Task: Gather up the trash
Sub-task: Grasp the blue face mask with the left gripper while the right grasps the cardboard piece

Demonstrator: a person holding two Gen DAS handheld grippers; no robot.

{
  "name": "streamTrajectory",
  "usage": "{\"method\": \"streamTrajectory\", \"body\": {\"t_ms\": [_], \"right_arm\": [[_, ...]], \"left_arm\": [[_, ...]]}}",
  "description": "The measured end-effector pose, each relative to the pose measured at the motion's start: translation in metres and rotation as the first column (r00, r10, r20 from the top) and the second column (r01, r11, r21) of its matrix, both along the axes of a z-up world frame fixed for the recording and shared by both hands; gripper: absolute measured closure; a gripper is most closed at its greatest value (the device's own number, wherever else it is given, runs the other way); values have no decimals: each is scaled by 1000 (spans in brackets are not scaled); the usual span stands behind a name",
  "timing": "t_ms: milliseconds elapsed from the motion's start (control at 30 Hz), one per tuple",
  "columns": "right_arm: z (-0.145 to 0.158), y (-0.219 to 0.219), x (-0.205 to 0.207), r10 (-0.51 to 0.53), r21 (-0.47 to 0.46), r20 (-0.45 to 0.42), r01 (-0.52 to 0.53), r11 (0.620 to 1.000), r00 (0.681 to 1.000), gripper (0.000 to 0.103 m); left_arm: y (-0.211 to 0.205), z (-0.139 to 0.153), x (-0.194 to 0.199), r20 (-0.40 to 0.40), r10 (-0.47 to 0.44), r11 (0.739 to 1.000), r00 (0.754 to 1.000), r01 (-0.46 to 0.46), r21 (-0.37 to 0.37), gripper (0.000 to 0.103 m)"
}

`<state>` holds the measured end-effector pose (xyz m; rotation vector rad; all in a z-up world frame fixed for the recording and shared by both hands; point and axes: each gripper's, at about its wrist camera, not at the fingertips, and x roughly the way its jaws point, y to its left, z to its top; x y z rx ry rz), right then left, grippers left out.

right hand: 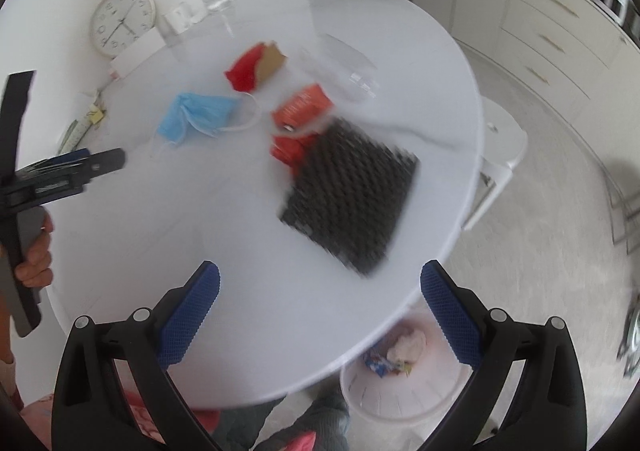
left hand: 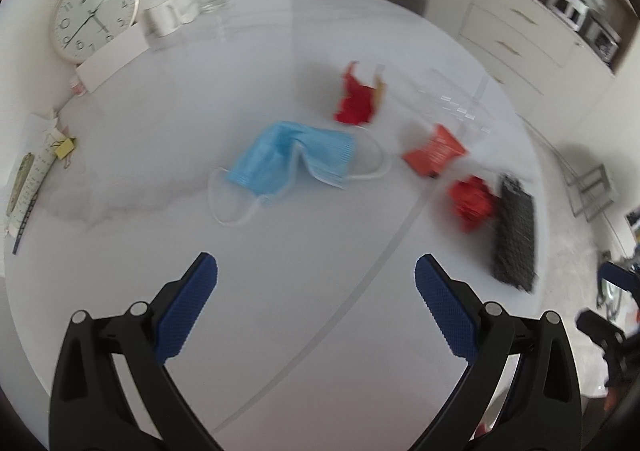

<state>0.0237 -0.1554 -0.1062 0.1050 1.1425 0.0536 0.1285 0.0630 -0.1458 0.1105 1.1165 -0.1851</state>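
- The left gripper (left hand: 316,271) hangs over the near part of the round white marble bench (left hand: 280,311); its blue-padded fingers (left hand: 188,307) are spread wide and grasp nothing; bare bench lies between them and the trash.
- The right gripper (right hand: 320,283) hangs at the bench's near right edge, fingers (right hand: 448,315) likewise released and bare.
- The crumpled blue face mask (left hand: 288,159) lies mid-bench, ahead of the left gripper; a torn red wrapper (left hand: 358,99) sits just behind it.
- An orange packet (left hand: 434,151) and a crushed red wrapper (left hand: 472,201) lie to the right; the red one touches a black mesh sheet (right hand: 352,191), which reaches near the bench's right edge.
- A clear plastic wrapper (right hand: 344,67) lies toward the far right edge.
- A white waste bin (right hand: 404,375) stands on the floor below the near right rim, already holding scraps.
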Motion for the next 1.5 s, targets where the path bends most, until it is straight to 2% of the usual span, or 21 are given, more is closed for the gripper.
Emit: {"method": "streamTrajectory", "body": {"t_ms": [200,400,533,600,667,733,767,833,900,933,1033,1267,1400,1500], "right_arm": [[-1,23,56,42,-3,4,-42,999,999,3],[-7,28,104,39,9,0,-39,999,999,3],[-13,27,131,27,28,-8,-27,999,1000,3],[-16,27,144,27,41,-17,-27,999,999,3],[-19,28,154,26,45,-25,-25,999,999,3],[-22,29,165,22,59,-33,-20,998,999,3],[-23,30,170,20,70,-38,-18,997,999,3],[-25,33,182,18,96,-50,-14,995,999,3],[-28,37,198,4,132,-54,3,991,999,3],[-29,40,205,-3,148,-59,12,989,998,3],[-40,52,233,-29,181,-74,42,983,997,3],[-86,77,292,-172,180,-109,190,965,979,3],[-108,84,311,-224,132,-132,241,961,966,3],[-120,90,322,-226,63,-139,236,970,964,3]], "left_arm": [[3,-25,58,-29,99,995,995,-100,-16,8],[1,-72,117,-114,197,980,974,-200,-16,8],[-1,-93,138,-157,230,971,960,-238,-35,8],[-3,-99,144,-148,242,967,959,-251,-42,8],[-5,-101,149,-135,245,965,960,-255,-58,15],[-5,-105,153,-145,235,965,961,-249,-82,37],[-5,-106,155,-151,231,965,961,-246,-94,43],[-3,-105,157,-142,230,963,963,-247,-111,63],[-1,-104,156,-146,216,963,965,-236,-131,78],[2,-103,156,-152,206,963,967,-228,-145,81],[13,-97,150,-140,212,960,967,-232,-154,82],[37,-72,123,-44,212,975,976,-214,-62,82],[53,-61,112,-34,240,966,970,-242,-93,82],[57,-56,115,-22,255,963,967,-256,-81,82]]}}
